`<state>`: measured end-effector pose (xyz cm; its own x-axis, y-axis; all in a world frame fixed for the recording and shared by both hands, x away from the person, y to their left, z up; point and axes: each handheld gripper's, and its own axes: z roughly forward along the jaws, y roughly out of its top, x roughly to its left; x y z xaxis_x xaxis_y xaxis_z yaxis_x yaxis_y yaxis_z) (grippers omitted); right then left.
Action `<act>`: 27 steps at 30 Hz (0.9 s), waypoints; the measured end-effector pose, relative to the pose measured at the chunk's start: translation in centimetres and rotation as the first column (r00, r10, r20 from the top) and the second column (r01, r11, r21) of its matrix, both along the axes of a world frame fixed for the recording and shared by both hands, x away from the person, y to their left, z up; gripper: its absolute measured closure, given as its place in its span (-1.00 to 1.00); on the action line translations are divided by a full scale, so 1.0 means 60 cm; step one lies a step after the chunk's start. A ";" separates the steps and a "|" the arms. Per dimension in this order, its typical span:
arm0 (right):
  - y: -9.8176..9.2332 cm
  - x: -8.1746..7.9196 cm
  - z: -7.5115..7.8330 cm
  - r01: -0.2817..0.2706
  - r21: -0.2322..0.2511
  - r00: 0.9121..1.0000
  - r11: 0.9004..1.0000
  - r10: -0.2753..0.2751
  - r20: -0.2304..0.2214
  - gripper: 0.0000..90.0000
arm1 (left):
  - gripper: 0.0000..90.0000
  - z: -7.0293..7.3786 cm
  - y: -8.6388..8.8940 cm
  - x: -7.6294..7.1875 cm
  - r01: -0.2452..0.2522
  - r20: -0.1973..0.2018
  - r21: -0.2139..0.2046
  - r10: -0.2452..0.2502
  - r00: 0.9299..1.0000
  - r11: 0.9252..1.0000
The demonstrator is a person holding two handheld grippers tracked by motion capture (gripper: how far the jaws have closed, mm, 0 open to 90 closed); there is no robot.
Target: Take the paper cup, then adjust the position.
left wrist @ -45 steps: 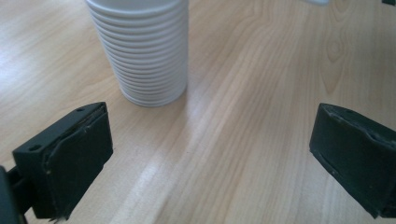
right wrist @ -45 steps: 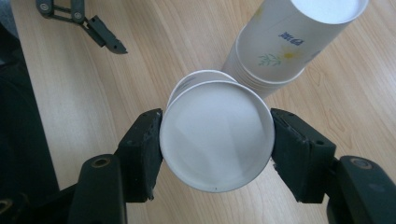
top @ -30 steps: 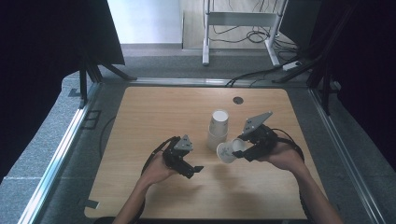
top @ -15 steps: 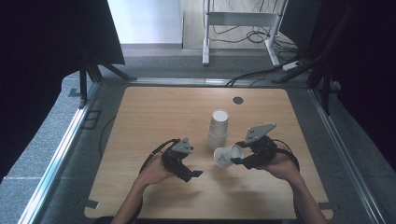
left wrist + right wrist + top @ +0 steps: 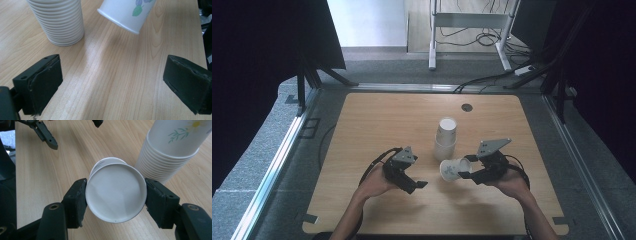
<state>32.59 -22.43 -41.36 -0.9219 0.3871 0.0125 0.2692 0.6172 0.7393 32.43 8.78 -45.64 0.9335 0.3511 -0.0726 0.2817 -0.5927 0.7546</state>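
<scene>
One loose paper cup [image 5: 451, 169] is held on its side near the tabletop's [image 5: 377, 125] front edge. One stack of nested cups [image 5: 445, 137] stands upside down at the tabletop's middle; about a dozen rims show in the gripper views, the exact number unclear. Two grippers: left gripper [image 5: 418, 185] and right gripper [image 5: 463, 173]. One dark round hole [image 5: 467, 107] sits near the far edge.

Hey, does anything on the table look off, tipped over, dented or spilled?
Nothing is spilled. One white paper cup lies sideways, off the wooden table, because the right hand-held gripper clamps its base. That base looks slightly creased. The stack of white paper cups stands upright, mouths down.
</scene>
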 end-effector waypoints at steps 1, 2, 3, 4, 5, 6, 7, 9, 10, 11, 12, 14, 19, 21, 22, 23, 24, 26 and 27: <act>0.000 -0.002 -0.001 -0.004 0.007 1.000 1.000 0.004 0.000 -0.18 | -0.95 0.000 -0.001 -0.001 0.004 0.001 0.004 -0.004 1.000 1.000; -0.001 -0.003 -0.002 -0.015 0.014 1.000 1.000 0.015 -0.003 -0.18 | -0.95 0.000 -0.002 -0.001 0.008 0.000 0.003 -0.008 1.000 1.000; 0.000 -0.005 -0.003 -0.021 0.021 1.000 1.000 0.021 -0.002 -0.18 | -0.95 0.000 -0.002 -0.001 0.008 0.000 0.003 -0.008 1.000 1.000; 0.000 -0.006 -0.004 -0.029 0.020 1.000 0.999 0.029 -0.002 -0.18 | -0.95 -0.001 -0.005 -0.002 0.020 0.001 0.007 -0.020 1.000 1.000; 0.000 -0.006 -0.004 -0.029 0.020 1.000 0.999 0.029 -0.002 -0.18 | -0.95 -0.001 -0.005 -0.002 0.020 0.001 0.007 -0.020 1.000 1.000; 0.001 -0.009 -0.005 -0.042 0.027 0.999 0.999 0.042 0.008 -0.18 | -0.95 -0.002 -0.008 -0.005 0.040 0.003 0.006 -0.040 0.999 0.999; 0.002 -0.010 -0.005 -0.048 0.033 0.999 0.998 0.048 0.013 -0.18 | -0.95 -0.002 -0.010 -0.007 0.046 0.004 0.001 -0.046 0.999 0.999; 0.002 -0.011 -0.006 -0.054 0.042 0.998 0.998 0.053 0.014 -0.18 | -0.96 -0.003 -0.012 -0.008 0.052 0.006 -0.001 -0.052 0.999 0.999; 0.002 -0.011 -0.006 -0.054 0.042 0.998 0.998 0.053 0.014 -0.18 | -0.96 -0.003 -0.013 -0.009 0.063 0.013 0.003 -0.064 0.998 0.998; 0.003 -0.012 -0.007 -0.058 0.045 0.998 0.997 0.057 0.015 -0.18 | -0.96 -0.003 -0.015 -0.010 0.070 0.015 0.004 -0.070 0.997 0.998; 0.004 -0.013 -0.009 -0.066 0.047 0.998 0.997 0.066 0.016 -0.18 | -0.96 -0.003 -0.017 -0.011 0.073 0.016 -0.004 -0.073 0.997 0.997; 0.008 -0.015 -0.014 -0.090 0.054 0.996 0.994 0.090 0.014 -0.18 | -0.95 -0.005 -0.021 -0.013 0.090 0.023 0.002 -0.090 0.996 0.996; 0.011 -0.017 -0.018 -0.110 0.075 0.994 0.991 0.109 0.006 -0.18 | -0.95 -0.006 -0.025 -0.015 0.104 0.024 0.006 -0.105 0.994 0.995; 0.011 -0.016 -0.020 -0.112 0.084 0.994 0.990 0.112 0.002 -0.18 | -0.95 -0.006 -0.027 -0.016 0.115 0.027 0.014 -0.116 0.993 0.993; 0.011 -0.016 -0.022 -0.114 0.090 0.993 0.989 0.114 0.000 -0.18 | -0.95 -0.007 -0.028 -0.016 0.117 0.028 0.013 -0.117 0.993 0.993; 0.012 -0.016 -0.024 -0.120 0.098 0.993 0.988 0.121 -0.005 -0.18 | -0.95 -0.007 -0.028 -0.017 0.120 0.030 0.014 -0.120 0.992 0.993; 0.012 -0.016 -0.024 -0.120 0.098 0.993 0.988 0.121 -0.005 -0.18 | -0.95 -0.007 -0.029 -0.017 0.123 0.030 0.015 -0.123 0.992 0.992; 0.013 -0.016 -0.025 -0.127 0.101 0.992 0.987 0.128 -0.005 -0.18 | -0.95 -0.008 -0.031 -0.018 0.128 0.030 0.017 -0.129 0.991 0.992; 0.013 -0.016 -0.026 -0.130 0.106 0.991 0.986 0.132 -0.006 -0.18 | -0.95 -0.008 -0.032 -0.017 0.136 0.036 0.032 -0.137 0.990 0.990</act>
<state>31.62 -21.65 -42.90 -0.9641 0.2589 0.0589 0.2010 0.5665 0.7992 31.39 6.88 -46.10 0.9748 0.2214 -0.0278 0.1680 -0.6460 0.7446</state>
